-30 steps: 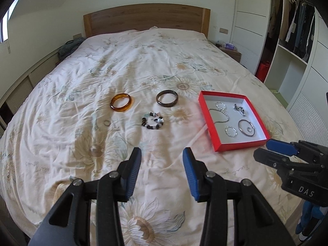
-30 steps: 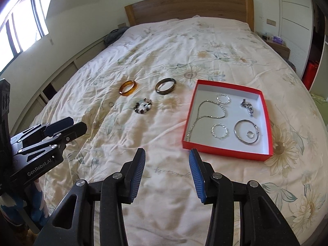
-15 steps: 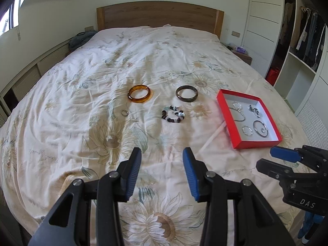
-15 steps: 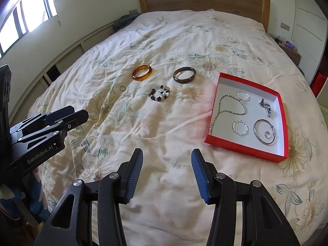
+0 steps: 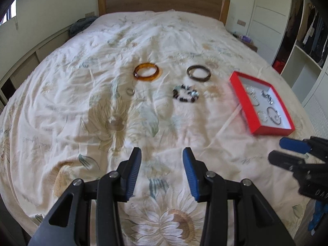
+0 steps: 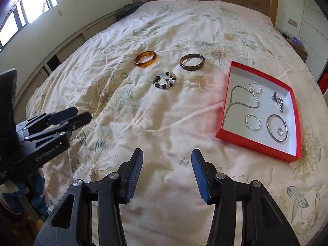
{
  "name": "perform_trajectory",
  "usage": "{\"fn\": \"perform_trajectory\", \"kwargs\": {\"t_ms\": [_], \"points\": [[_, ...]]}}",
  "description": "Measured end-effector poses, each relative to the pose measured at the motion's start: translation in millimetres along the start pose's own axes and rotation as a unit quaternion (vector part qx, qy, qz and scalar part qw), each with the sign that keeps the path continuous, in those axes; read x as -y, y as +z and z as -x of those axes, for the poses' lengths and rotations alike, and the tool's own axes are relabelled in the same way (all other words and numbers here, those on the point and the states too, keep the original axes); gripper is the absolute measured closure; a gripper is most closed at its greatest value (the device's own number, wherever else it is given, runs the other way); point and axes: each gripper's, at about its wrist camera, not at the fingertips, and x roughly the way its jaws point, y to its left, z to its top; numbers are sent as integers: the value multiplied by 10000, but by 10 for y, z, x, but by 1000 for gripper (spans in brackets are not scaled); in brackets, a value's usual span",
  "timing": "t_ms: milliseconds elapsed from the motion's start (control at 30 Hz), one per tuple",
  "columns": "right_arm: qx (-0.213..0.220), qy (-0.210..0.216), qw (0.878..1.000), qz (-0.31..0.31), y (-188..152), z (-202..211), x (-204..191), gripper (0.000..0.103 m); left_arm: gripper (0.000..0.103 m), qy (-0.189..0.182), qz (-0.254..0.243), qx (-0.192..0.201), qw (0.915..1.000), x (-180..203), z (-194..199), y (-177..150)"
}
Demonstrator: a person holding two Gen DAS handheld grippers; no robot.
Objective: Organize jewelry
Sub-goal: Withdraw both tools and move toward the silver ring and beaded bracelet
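In the right wrist view, the little ring (image 6: 124,75) sits mid-left, then the amber bangle (image 6: 146,59), bead bracelet (image 6: 165,80) & dark bangle (image 6: 192,62) near the middle; the red box (image 6: 254,143) is on the right. Left gripper (image 5: 162,163) & right gripper (image 6: 166,163) hang w/ jaws apart, empty. Best to come straight down on one piece. Lots of bare blanket (image 6: 164,123); mind the box wall.

Home bedroom. Large bed (image 5: 143,47) with floral duvet (image 6: 164,123) and wooden headboard (image 5: 162,0). Open wardrobe (image 5: 311,32) on the right with hanging clothes (image 5: 315,24) and shelves, white panel doors beside it. Nightstand (image 6: 297,47) at the bed's far right corner, window (image 6: 22,10) on the left wall.
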Motion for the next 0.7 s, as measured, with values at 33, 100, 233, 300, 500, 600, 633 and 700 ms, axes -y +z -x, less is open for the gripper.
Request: {"fn": "perform_trajectory", "kwargs": {"t_ms": [33, 100, 233, 300, 500, 600, 633, 700], "points": [[-23, 14, 10000, 1, 9, -28, 2, 54, 63, -37, 44, -88, 9999, -40, -64, -25], [-80, 49, 10000, 5, 36, -106, 10, 54, 63, -74, 124, -191, 9997, -109, -157, -45], [-196, 133, 9997, 74, 164, -310, 18, 54, 63, -67, 344, -204, 9992, -300, -330, 21], [-217, 160, 9996, 114, 247, -391, 19, 54, 63, -105, 446, -175, 9988, -400, -407, 106], [-224, 295, 9991, 196, 617, -691, 43, 54, 63, -214, 715, -62, 9972, -642, -707, 519], [-217, 359, 9990, 167, 797, -856, 78, 54, 63, -184, 759, -56, 9969, -711, -923, 749], [-211, 395, 9989, 143, 870, -929, 94, 54, 63, -153, 766, -63, 9969, -725, -1011, 826], [-198, 449, 9987, 113, 969, -1035, 109, 54, 63, -102, 755, -88, 9971, -745, -1157, 940]]}}
